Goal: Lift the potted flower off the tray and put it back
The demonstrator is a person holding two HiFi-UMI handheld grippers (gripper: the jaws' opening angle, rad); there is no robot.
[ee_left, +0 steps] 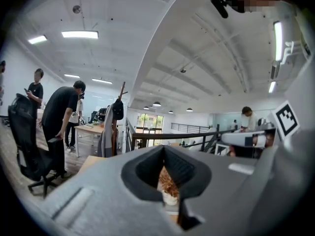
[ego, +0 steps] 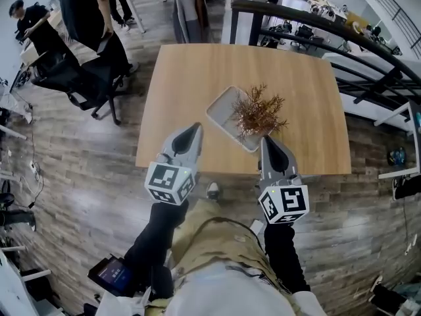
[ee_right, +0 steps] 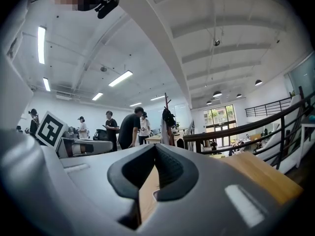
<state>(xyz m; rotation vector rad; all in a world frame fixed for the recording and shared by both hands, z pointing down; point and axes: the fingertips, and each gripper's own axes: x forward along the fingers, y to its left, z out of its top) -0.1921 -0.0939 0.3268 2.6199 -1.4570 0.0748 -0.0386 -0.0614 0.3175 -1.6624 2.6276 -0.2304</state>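
The potted flower (ego: pixel 258 114), a brown dried plant in a small white pot, stands on the pale tray (ego: pixel 222 107) near the front of the wooden table (ego: pixel 191 78). My left gripper (ego: pixel 195 130) hovers over the table's front edge, left of the tray, shut and empty. My right gripper (ego: pixel 266 139) is at the front edge just before the plant, also shut and empty. In the left gripper view the flower (ee_left: pixel 169 183) shows through the gap below the shut gripper (ee_left: pixel 164 149). In the right gripper view the gripper (ee_right: pixel 156 146) points over the table (ee_right: pixel 256 173).
A black office chair (ego: pixel 72 74) and standing people (ego: pixel 92 5) are left of the table. A black stair railing (ego: pixel 329 31) curves along the far right side. A coat rack (ee_left: pixel 118 114) stands behind the table. A white desk (ego: pixel 395 120) is at the right.
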